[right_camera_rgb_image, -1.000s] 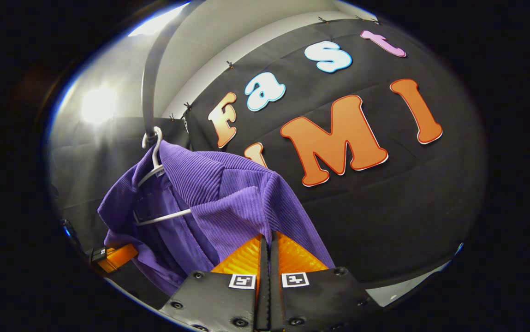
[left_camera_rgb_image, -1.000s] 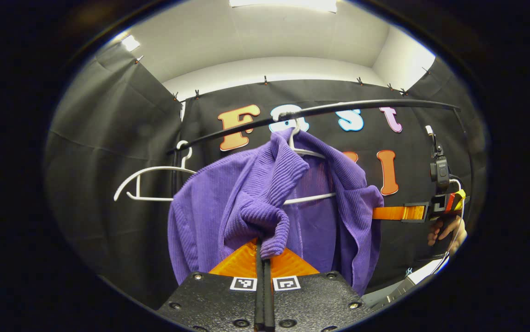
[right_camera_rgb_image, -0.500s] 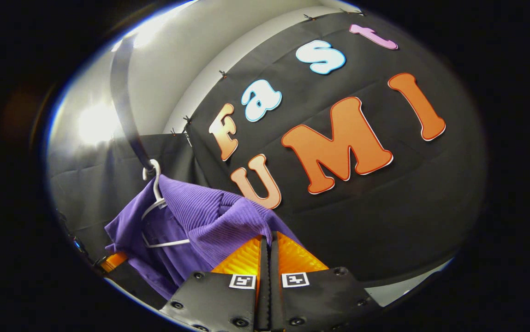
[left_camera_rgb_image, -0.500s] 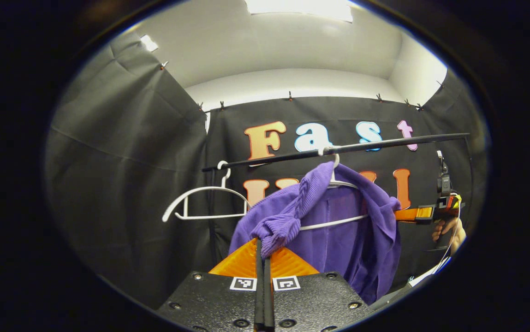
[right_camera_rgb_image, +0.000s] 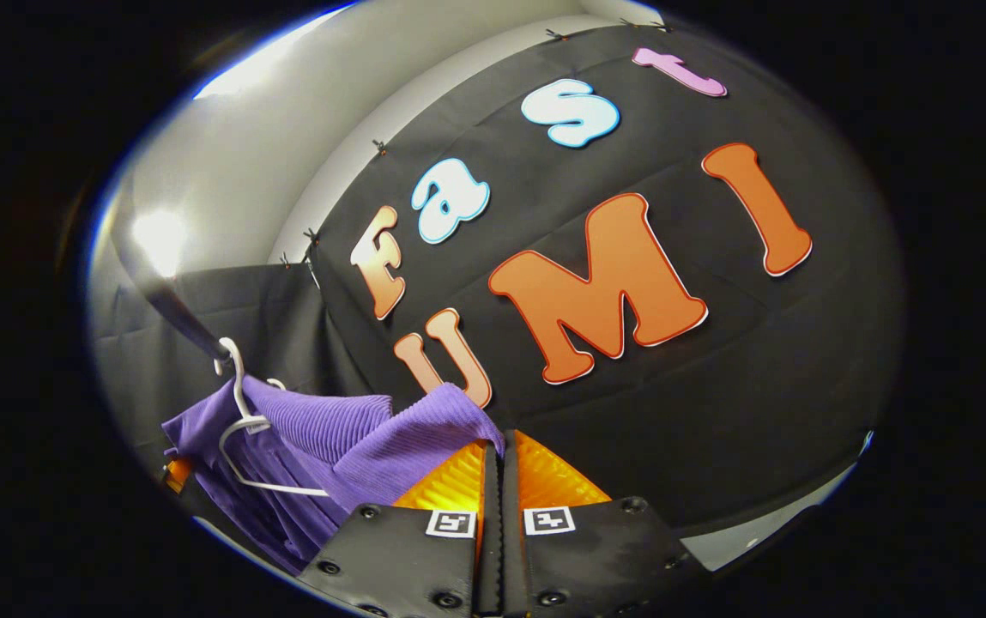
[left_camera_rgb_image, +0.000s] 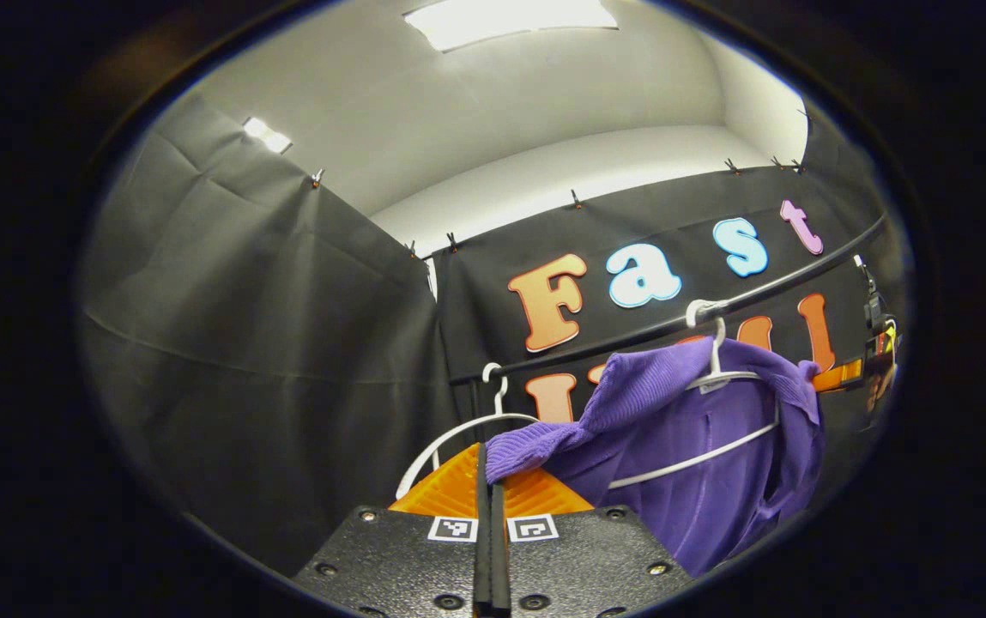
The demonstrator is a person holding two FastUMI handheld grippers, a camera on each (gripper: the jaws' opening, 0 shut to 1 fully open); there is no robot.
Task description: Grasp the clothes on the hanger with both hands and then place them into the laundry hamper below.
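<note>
Both claws, left claw [left_camera_rgb_image: 489,470] and right claw [right_camera_rgb_image: 493,446], pinch purple garment [left_camera_rgb_image: 698,446] edges (hanger [left_camera_rgb_image: 716,378] inside).

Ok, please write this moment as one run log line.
left gripper: shut on sweater | right gripper: shut on sweater | sweater: on hanger

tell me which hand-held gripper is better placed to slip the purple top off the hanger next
Left, probably. The left hand-held gripper is shut on the purple top, stretching that shoulder off the white hanger. The right hand-held gripper grips fabric draped over the hanger.
</note>
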